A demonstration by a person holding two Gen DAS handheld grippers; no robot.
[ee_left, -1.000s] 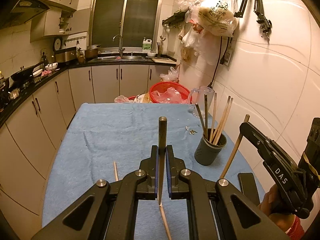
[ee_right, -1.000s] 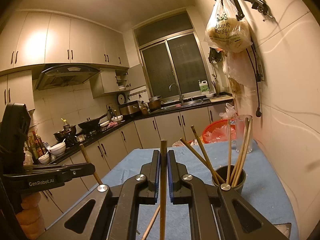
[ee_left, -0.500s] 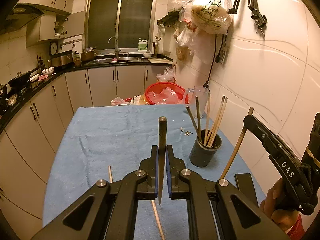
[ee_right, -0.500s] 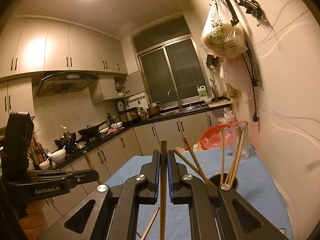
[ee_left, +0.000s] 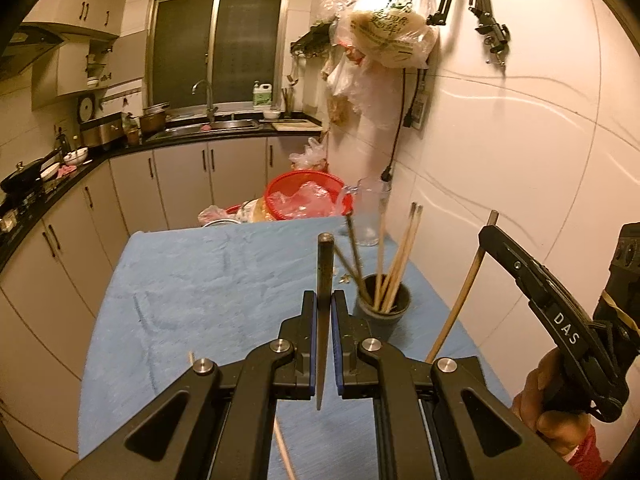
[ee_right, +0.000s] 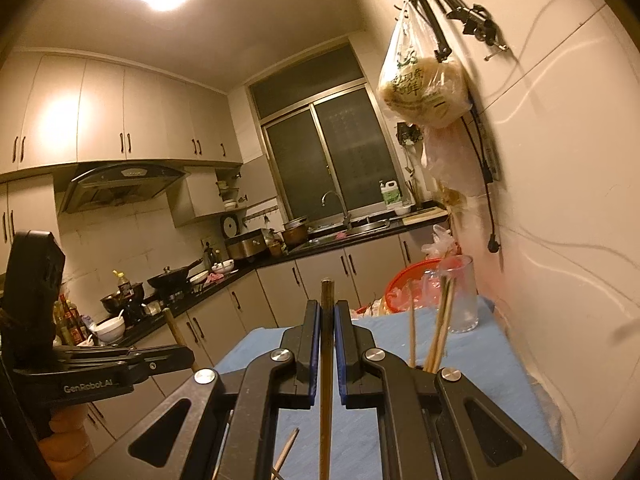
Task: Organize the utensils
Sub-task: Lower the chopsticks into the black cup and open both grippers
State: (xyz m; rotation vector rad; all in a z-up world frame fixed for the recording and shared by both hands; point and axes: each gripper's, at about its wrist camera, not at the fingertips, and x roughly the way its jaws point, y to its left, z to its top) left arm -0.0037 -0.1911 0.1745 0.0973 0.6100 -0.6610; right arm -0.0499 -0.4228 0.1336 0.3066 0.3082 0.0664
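A light, stiff, slippery chopstick (ee_left: 324,280) is pinched mid-shaft in the left tool (ee_left: 324,320) and another (ee_right: 327,340) in the right tool (ee_right: 327,340), both held above the counter (ee_left: 200,280) near the holder cup (ee_left: 383,307).

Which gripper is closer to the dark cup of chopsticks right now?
Left, though narrowly. The left gripper sits just beside the cup, its chopstick clamped. The right gripper hangs nearer the person, the cup half hidden behind it.
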